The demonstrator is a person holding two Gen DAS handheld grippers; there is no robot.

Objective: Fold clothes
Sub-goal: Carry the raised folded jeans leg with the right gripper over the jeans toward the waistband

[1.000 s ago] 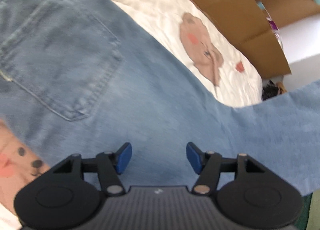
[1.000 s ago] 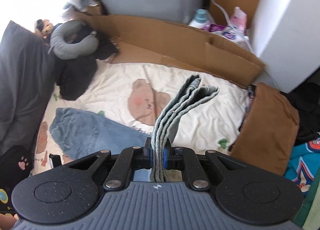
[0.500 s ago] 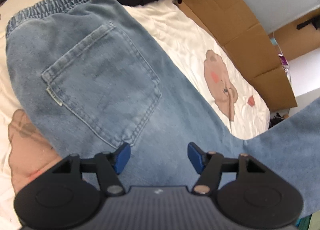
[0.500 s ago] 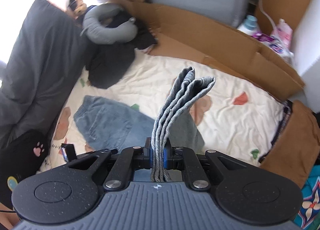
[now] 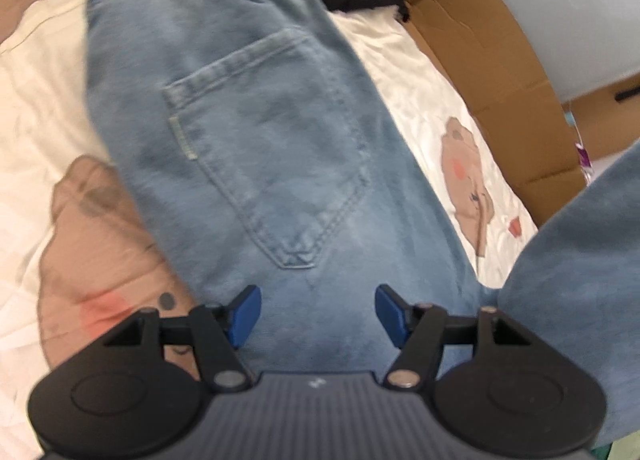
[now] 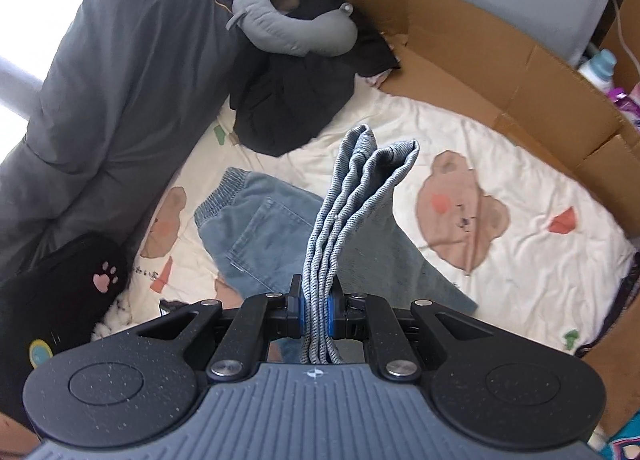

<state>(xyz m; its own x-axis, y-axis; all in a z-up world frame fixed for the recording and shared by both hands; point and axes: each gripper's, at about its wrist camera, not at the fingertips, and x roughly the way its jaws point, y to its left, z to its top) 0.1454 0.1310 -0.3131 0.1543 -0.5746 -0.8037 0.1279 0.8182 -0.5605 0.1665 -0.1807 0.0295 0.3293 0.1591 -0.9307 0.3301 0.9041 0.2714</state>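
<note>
Light blue jeans (image 5: 256,139) lie on a cream bear-print sheet (image 5: 400,71), back pocket up and elastic waistband at the far end. My left gripper (image 5: 318,314) hovers open just above the seat, below the pocket, with nothing between its blue pads (image 5: 244,312). The right gripper (image 6: 316,314) is shut on the bunched hem of the jeans' leg (image 6: 352,195), which stands up from its jaws in several folds. In the right wrist view the jeans (image 6: 256,227) spread on the sheet below, and the lifted leg (image 5: 580,260) crosses the right side of the left wrist view.
A dark grey duvet (image 6: 100,99) lines the left side. A black garment (image 6: 292,99) with a grey neck pillow (image 6: 288,27) lies at the far end. Flattened cardboard (image 6: 500,71) borders the sheet at the back and right. A black paw-print cushion (image 6: 60,292) sits near left.
The left gripper has drawn back along the jeans, so the waistband and whole pocket came into view. The right gripper has carried the held leg leftward toward the waistband.
</note>
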